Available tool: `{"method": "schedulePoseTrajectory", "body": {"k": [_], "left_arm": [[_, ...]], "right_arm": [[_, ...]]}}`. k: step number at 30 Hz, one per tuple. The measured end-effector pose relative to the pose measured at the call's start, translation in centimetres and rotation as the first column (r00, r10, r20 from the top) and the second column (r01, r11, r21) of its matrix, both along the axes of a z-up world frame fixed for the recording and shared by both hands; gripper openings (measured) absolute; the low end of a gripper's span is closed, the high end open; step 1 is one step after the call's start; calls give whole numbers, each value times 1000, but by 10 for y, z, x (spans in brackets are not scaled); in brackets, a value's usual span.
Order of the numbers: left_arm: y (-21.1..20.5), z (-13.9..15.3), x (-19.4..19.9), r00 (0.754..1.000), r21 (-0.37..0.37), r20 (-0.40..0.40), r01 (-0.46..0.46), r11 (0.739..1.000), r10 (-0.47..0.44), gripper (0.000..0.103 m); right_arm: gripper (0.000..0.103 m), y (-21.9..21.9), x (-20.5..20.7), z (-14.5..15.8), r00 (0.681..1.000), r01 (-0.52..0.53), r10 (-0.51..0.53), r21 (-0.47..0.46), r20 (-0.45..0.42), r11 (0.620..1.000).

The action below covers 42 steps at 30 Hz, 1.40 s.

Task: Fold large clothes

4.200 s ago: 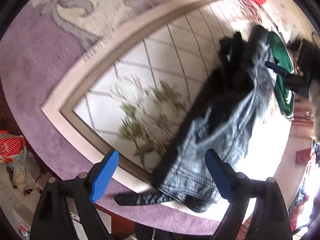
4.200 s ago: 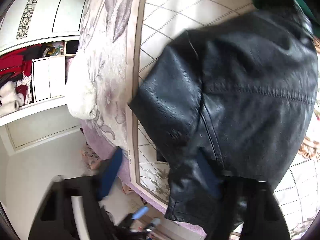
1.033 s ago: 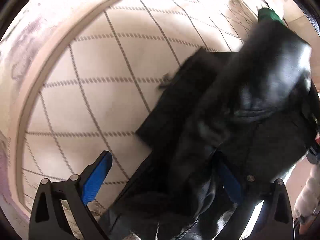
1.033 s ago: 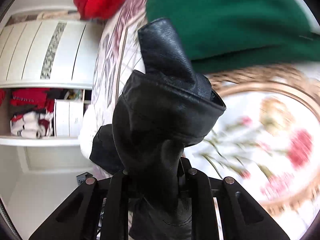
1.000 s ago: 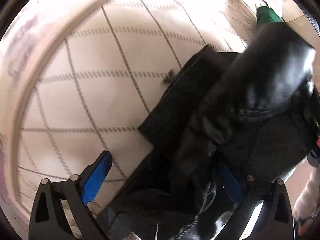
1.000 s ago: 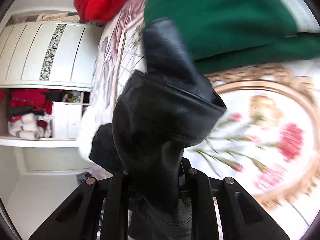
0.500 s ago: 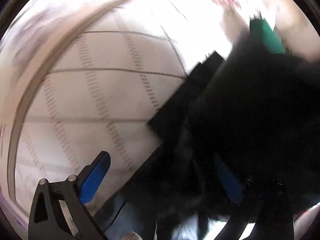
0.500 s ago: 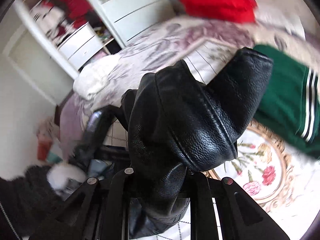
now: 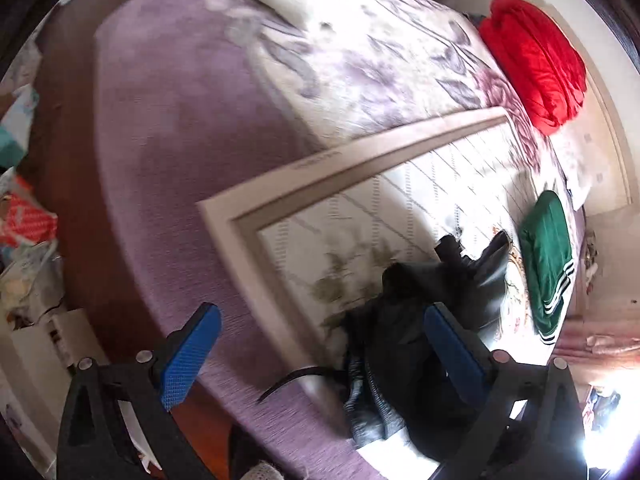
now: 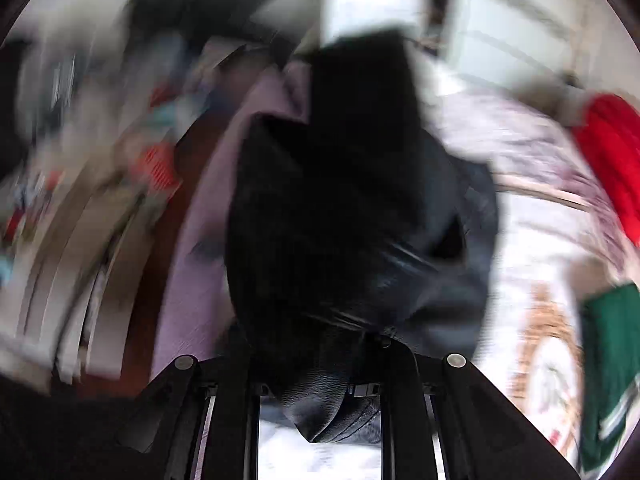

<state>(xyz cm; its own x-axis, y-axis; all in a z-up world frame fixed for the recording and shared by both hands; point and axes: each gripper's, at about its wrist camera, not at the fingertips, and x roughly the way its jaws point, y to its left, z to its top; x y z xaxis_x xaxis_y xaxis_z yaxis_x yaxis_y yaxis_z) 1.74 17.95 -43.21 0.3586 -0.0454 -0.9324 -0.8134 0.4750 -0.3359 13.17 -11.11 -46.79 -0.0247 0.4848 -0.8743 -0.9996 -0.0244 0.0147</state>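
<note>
A: Where's the black leather jacket (image 9: pixel 420 320) now?

B: Bunched up at the near edge of the bed (image 9: pixel 168 168), on the cream blanket w/ the grid lines (image 9: pixel 360 208). One end is up in the right gripper (image 10: pixel 320 384).

A: Jaws?

B: Right ones are pinched on the leather. Left gripper (image 9: pixel 320 352) is wide open, nothing in it.

A: What changed?

B: A sec ago the left cam was low, right over the jacket. Now it sees the whole bed, plus the red coat (image 9: pixel 536 64) and green top (image 9: pixel 546 256). Right view is all blur.

A: So?

B: Prob lifting it to lay it flat again. No neat fold yet.
</note>
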Motion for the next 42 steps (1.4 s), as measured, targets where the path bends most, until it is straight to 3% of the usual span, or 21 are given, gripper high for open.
{"method": "schedulePoseTrajectory", "body": {"k": [3, 5, 7, 8, 9, 10, 12, 14, 17, 19, 23, 25, 26, 29, 32, 33, 35, 36, 38, 40, 42], "left_arm": [[-5, -6, -8, 1000, 11, -14, -7, 1000, 7, 103], [-14, -12, -7, 1000, -5, -8, -6, 1000, 6, 103], [-23, -17, -3, 1000, -28, 11, -2, 1000, 2, 103], [-28, -14, -3, 1000, -41, 27, 7, 999, -6, 103], [-34, -14, 1, 999, -54, 42, 23, 998, -20, 103], [-40, -17, 9, 998, -63, 53, 41, 997, -37, 103], [-55, -30, 30, 994, -77, 45, 105, 992, -101, 103], [-69, -49, 43, 986, -74, -9, 164, 984, -165, 103], [-91, -92, 46, 957, -79, -149, 239, 968, -248, 103], [-102, -123, 34, 948, -104, -190, 240, 965, -257, 103], [-97, -154, 7, 983, -182, -117, 118, 976, -140, 103], [-96, -151, 9, 985, -173, -109, 110, 979, -131, 103], [-96, -148, 11, 984, -164, -114, 115, 980, -135, 103], [-95, -142, 18, 981, -150, -125, 132, 980, -151, 103], [-87, -131, 24, 976, -114, -142, 150, 982, -166, 103], [-84, -126, 25, 976, -99, -145, 147, 984, -160, 103], [-72, -110, 28, 981, -60, -140, 127, 990, -135, 103], [-65, -101, 29, 984, -41, -140, 110, 993, -115, 103], [-50, -81, 33, 988, 8, -140, 69, 998, -67, 103], [-37, -62, 39, 990, 55, -133, 42, 998, -35, 103], [-27, -38, 52, 993, 118, -118, 28, 993, -14, 103]], "right_arm": [[27, 7, -21, -36, 996, -57, 46, -148, -80, 987], [28, 8, -16, -31, 993, -71, 55, -156, -106, 985], [41, 8, 0, -16, 985, -78, 52, -150, -167, 986], [66, 9, 9, -7, 972, -88, 51, -153, -230, 984], [99, 3, 15, 3, 956, -99, 52, -151, -289, 984], [103, -2, 20, 13, 939, -112, 58, -143, -338, 983], [103, -13, 31, 33, 895, -133, 54, -150, -443, 980], [103, -20, 52, 52, 835, -84, -20, -165, -550, 983], [103, -34, 112, 53, 801, 89, -209, -234, -562, 968], [103, -35, 155, 34, 763, 200, -337, -294, -551, 935], [103, -23, 230, -50, 625, 284, -502, -425, -597, 859], [103, -18, 250, -88, 532, 251, -542, -490, -651, 835], [103, -13, 252, -109, 463, 174, -521, -503, -717, 847], [103, 6, 233, -140, 368, 34, -440, -461, -819, 887], [98, 20, 221, -127, 432, 91, -395, -397, -811, 913], [86, 19, 220, -126, 436, 133, -414, -398, -799, 908], [73, 9, 217, -115, 407, 213, -462, -410, -788, 887], [65, 0, 215, -108, 389, 253, -488, -418, -781, 872], [60, -22, 209, -94, 334, 345, -557, -452, -760, 823], [57, -53, 205, -79, 245, 456, -610, -465, -754, 759], [55, -97, 205, -60, 133, 599, -637, -451, -759, 662]]}}
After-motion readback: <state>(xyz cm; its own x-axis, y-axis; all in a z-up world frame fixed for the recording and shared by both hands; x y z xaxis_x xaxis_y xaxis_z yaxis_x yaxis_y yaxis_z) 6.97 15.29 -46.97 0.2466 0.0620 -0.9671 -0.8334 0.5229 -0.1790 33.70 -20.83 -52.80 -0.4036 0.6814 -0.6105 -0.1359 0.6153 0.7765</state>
